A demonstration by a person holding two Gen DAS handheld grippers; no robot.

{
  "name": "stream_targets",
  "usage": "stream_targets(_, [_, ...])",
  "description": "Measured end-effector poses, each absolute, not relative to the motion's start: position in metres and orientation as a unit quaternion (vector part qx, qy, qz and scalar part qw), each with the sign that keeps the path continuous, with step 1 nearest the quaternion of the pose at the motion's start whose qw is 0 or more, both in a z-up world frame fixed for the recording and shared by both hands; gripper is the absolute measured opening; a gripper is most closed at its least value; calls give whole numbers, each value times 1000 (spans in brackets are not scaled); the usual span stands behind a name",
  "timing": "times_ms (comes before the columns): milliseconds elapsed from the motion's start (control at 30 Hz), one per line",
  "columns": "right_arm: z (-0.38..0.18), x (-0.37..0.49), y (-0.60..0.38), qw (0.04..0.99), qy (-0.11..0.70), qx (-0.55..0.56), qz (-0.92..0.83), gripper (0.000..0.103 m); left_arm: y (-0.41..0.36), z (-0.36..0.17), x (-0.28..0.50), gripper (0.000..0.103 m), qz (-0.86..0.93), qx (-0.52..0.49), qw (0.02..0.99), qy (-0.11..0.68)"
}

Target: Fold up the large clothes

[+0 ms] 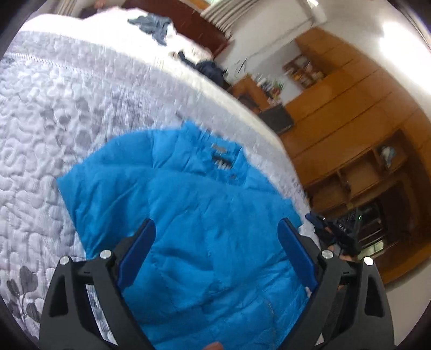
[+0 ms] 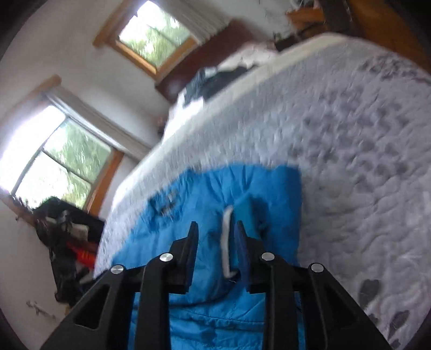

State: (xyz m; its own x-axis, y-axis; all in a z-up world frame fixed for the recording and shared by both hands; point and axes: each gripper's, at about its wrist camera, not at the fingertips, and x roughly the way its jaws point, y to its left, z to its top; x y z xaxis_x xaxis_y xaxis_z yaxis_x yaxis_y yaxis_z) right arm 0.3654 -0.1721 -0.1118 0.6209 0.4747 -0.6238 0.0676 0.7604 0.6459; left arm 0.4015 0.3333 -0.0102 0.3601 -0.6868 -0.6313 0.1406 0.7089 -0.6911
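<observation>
A bright blue puffer jacket (image 1: 204, 204) lies flat on a white and grey quilted bed (image 1: 67, 113), close to the bed's right edge. My left gripper (image 1: 216, 223) hovers over the jacket's middle, wide open with nothing between its blue pads (image 1: 137, 250). In the right wrist view the jacket (image 2: 194, 193) shows a white strip (image 2: 227, 242) and a small folded flap. My right gripper (image 2: 215, 228) stands with its jaws close together and a bulge of blue fabric held between them. Motion blurs both views.
Grey-blue clothes (image 1: 153, 24) and a dark garment (image 1: 207, 67) lie at the bed's far end by a dark headboard. Wooden cabinets and shelves (image 1: 350, 107) stand right of the bed. On the other side are windows (image 2: 62, 161) and a cluttered black stand (image 2: 67, 237).
</observation>
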Motion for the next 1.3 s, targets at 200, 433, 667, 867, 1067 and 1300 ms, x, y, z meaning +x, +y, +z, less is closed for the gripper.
stream_targets(200, [-143, 369, -179, 823, 454, 321, 116, 9, 331, -30, 406, 91, -247, -263, 773, 521])
stream_targets(433, [-131, 338, -174, 824, 460, 295, 147, 32, 331, -21, 365, 96, -256, -247, 782, 512])
stream_targets(667, [-119, 316, -176, 818, 469, 289, 166, 45, 331, -1, 341, 96, -252, -242, 782, 517])
stream_targets(867, [-119, 226, -204, 781, 537, 248, 200, 56, 366, -14, 252, 97, -228, -239, 731, 598])
stream_targets(1067, [-147, 130, -236, 725, 587, 293, 208, 66, 393, -34, 149, 97, -257, -320, 678, 610])
stream_targets(1300, [-181, 74, -212, 688, 606, 319, 239, 66, 382, -69, 113, 99, -250, -364, 654, 615])
